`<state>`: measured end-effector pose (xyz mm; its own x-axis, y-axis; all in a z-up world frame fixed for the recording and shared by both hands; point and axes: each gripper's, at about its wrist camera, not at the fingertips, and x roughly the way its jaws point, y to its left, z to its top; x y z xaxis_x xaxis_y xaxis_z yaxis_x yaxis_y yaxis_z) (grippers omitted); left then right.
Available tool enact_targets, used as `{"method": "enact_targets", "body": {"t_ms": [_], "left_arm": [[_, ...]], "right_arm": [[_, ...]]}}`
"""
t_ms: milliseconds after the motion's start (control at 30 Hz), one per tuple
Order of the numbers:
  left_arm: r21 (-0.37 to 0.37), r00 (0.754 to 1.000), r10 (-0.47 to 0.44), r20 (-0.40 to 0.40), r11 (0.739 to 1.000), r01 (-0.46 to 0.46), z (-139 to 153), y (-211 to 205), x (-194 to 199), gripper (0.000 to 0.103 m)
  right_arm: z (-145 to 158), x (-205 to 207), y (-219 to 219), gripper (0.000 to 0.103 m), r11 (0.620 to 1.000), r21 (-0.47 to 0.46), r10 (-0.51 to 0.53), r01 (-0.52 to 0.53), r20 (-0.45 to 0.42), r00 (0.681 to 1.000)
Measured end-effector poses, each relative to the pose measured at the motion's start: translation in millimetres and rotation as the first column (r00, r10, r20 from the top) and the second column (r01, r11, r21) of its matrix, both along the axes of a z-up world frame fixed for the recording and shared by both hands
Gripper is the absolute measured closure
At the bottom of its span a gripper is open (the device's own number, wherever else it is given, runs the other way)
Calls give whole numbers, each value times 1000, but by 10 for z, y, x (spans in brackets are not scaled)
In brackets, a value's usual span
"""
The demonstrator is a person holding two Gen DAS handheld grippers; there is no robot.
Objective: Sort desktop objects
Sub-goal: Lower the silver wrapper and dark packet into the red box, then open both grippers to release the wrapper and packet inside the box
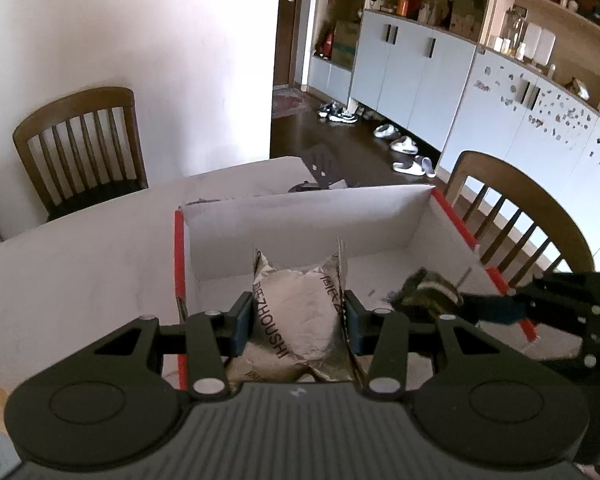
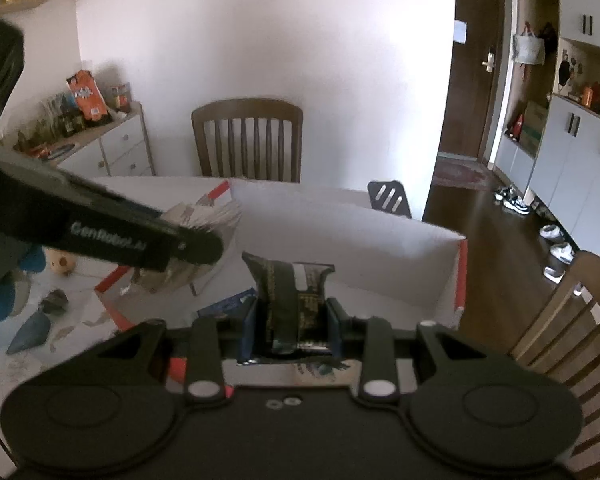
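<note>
Two grippers are in view: the left gripper [image 1: 300, 316] at lower centre of its own camera view, and the right gripper [image 2: 294, 326] at lower centre of its view. Each carries one snack packet, making two packets: one silver packet [image 1: 296, 320] and one dark packet [image 2: 288, 304]. One white box with red edges [image 1: 300, 220] sits mid-frame on one white table [image 1: 80, 272]. Two wooden chairs show in the left view: one chair [image 1: 80, 144] at the left, another chair [image 1: 516, 216] at the right. Several pale shoes [image 1: 404, 146] lie on the floor at upper right; the exact count is unclear.
</note>
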<state>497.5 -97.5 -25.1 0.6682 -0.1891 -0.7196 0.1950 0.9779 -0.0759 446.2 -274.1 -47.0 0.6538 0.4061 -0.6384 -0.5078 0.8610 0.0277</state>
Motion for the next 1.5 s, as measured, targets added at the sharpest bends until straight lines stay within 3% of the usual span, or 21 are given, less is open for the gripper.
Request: {"method": "enact_targets", "body": {"t_ms": [167,500,700,967,1167,1500], "left_arm": [[-30,998,5,-60,1000,-6,-125,64,250,58],[43,991,-29,-128,998,34,-326,-106,581,58],[42,979,-21,-202,999,31,-508,-117,764,58],[83,964,-58,-261,993,82,-666,-249,870,58],[69,944,-40,-327,995,65,-786,-236,974,58],[66,928,-22,-372,997,50,-868,-219,1031,54]], "right_arm": [[-125,140,75,69,1000,-17,-5,4,-58,998],[-286,315,265,69,997,-66,40,-49,-125,991],[-385,383,326,69,993,-92,53,-70,-174,983],[-508,507,297,69,994,-90,39,-67,-285,958],[-538,576,275,69,995,-83,23,-54,-340,940],[-569,688,284,69,996,-80,8,-43,-396,918]]}}
